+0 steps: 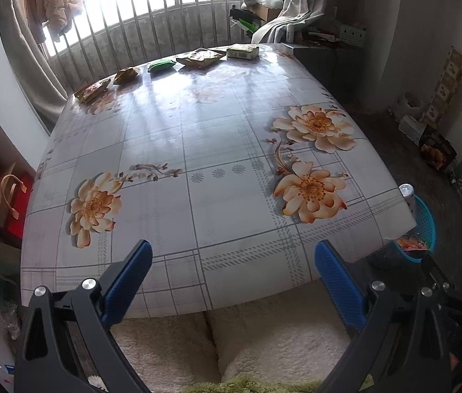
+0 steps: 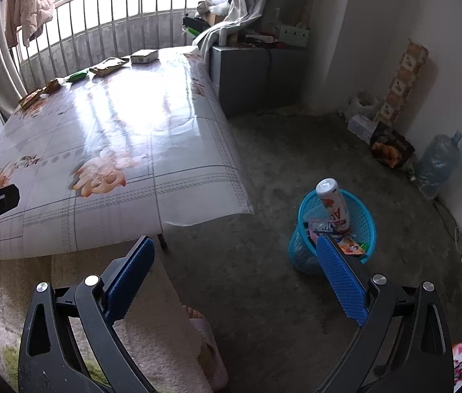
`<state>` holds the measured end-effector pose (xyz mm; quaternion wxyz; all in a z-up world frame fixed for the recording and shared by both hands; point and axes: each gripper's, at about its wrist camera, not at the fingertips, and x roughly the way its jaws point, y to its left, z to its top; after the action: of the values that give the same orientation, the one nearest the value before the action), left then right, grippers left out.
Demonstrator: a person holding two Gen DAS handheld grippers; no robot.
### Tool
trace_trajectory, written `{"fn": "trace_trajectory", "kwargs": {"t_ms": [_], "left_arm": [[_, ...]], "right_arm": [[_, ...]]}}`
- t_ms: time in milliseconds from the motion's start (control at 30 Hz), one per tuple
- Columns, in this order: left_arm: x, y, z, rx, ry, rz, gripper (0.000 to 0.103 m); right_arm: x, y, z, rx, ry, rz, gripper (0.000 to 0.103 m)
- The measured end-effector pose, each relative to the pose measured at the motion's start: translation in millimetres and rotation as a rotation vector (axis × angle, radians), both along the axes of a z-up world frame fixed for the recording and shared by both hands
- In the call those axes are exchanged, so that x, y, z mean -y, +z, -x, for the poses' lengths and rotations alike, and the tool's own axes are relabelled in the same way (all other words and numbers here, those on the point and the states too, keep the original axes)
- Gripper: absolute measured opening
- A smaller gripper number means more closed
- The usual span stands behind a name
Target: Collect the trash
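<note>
- Left gripper (image 1: 232, 271): jaws apart, empty, at tabletop (image 1: 218, 150) near edge; wrappers (image 1: 200, 58) line the far edge.
- Right gripper (image 2: 236, 267): jaws apart, empty, just beside blue basket (image 2: 366, 226).

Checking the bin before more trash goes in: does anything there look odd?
The white can stands tilted in the blue basket, poking well above the rim, with wrappers beside it. Nothing has spilled onto the floor.
</note>
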<state>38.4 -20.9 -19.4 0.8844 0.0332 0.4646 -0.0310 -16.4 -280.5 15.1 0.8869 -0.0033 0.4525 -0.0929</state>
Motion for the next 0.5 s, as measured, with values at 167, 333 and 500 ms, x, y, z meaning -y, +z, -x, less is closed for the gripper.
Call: {"fn": "trace_trajectory", "kwargs": {"t_ms": [167, 333, 500], "left_arm": [[0.6, 0.0, -0.2, -0.002, -0.003, 0.005, 0.097], [0.5, -0.3, -0.8, -0.009, 0.001, 0.004, 0.097], [-0.2, -0.7, -1.1, -0.011, 0.01, 0.01, 0.098]], "right_arm": [[1.4, -0.3, 0.5, -0.001, -0.004, 0.005, 0.095], [1.7, -0.3, 0.6, 0.002, -0.005, 0.007, 0.095], [1.1, -0.1, 0.4, 0.001, -0.001, 0.009, 0.095]]}}
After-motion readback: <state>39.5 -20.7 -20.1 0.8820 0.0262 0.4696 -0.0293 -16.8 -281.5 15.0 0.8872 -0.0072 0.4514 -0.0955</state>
